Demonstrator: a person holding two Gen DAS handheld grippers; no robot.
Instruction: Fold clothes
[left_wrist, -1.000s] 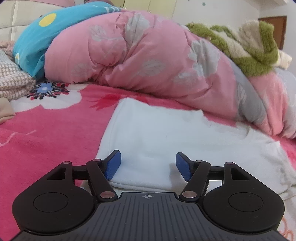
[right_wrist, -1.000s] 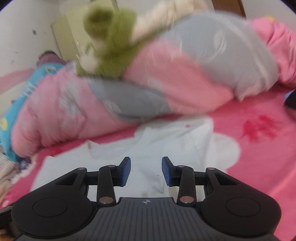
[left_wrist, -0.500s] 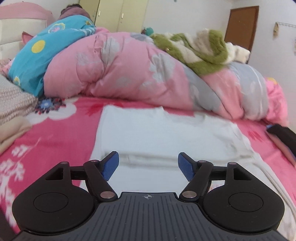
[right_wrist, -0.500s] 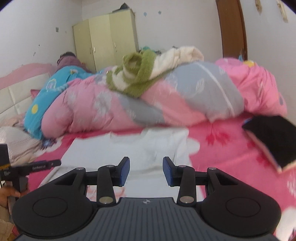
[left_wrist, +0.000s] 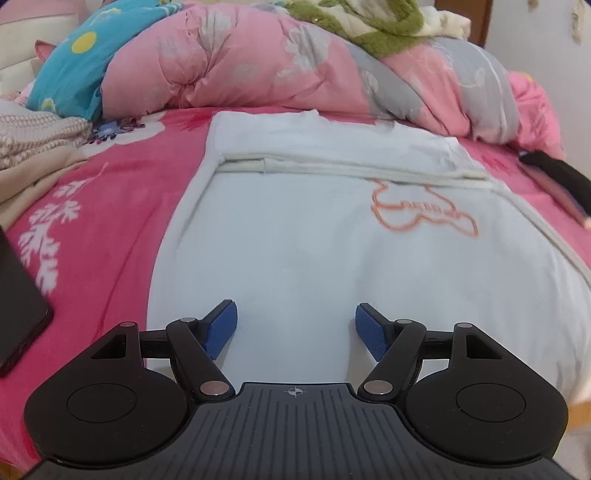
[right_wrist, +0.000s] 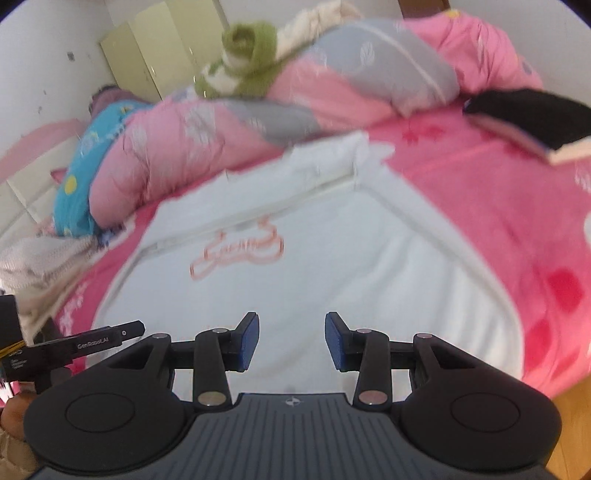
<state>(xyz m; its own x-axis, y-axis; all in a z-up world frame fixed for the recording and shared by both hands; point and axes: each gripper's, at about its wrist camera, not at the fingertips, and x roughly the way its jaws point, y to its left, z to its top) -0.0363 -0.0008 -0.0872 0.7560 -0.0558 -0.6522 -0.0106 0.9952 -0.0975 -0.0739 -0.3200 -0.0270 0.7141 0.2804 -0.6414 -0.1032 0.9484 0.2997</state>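
One line of print can be read: "GenRobot.AI", in white letters on a black bar (right_wrist: 88, 341) at the lower left of the right wrist view. Smaller white lettering on the black part just below it is too small to be read. On the white shirt (left_wrist: 314, 251), an orange outlined print (left_wrist: 421, 212) holds a short word, seen in both views, but the letters are blurred and cannot be made out.

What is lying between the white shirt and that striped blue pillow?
Only bare pink flowered bedsheet separates the white shirt from the blue pillow, seen clearest in the left wrist view.
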